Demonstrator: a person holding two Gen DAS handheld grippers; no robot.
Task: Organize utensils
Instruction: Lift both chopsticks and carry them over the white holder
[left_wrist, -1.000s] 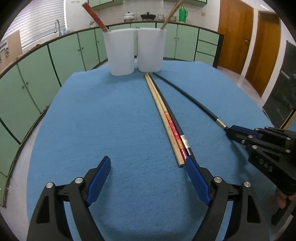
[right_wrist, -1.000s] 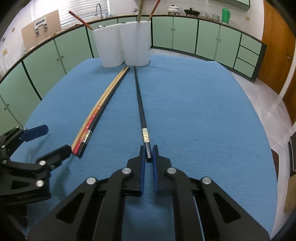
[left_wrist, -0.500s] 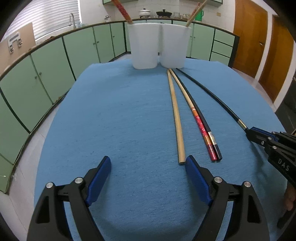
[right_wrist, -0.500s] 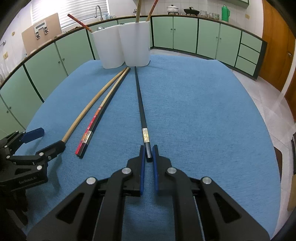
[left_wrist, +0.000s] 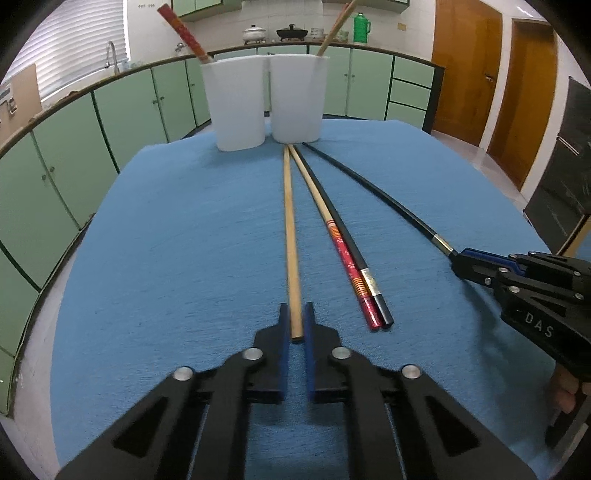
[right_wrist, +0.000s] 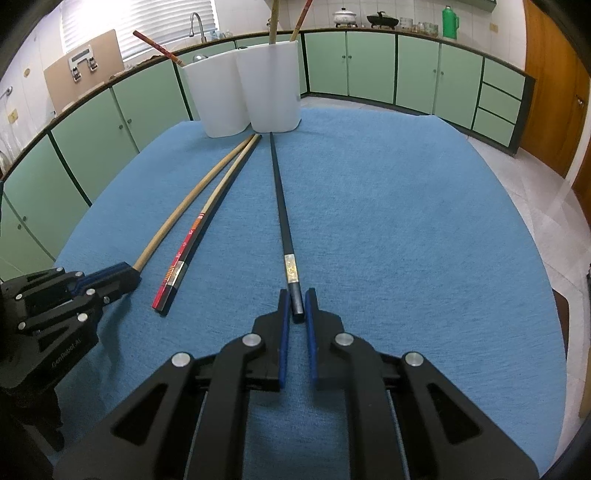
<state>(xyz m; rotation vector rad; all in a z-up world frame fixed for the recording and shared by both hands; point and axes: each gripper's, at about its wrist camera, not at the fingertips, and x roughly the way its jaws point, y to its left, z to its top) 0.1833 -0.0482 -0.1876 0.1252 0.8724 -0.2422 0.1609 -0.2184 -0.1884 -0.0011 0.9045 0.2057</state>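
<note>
Four chopsticks lie on the blue-covered desk (left_wrist: 184, 236): one plain wooden chopstick (left_wrist: 291, 236), one red patterned chopstick (left_wrist: 343, 254) and two black chopsticks (left_wrist: 369, 184) (left_wrist: 343, 236). Two white cups (left_wrist: 240, 107) (left_wrist: 297, 99) stand side by side. The left one holds one red chopstick (left_wrist: 181, 27); the right holds two wooden ones (right_wrist: 274, 16) (right_wrist: 302, 18).

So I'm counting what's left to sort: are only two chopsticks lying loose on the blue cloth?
Yes, only the red patterned chopstick and the black chopstick beside it lie free on the blue cloth.
</note>
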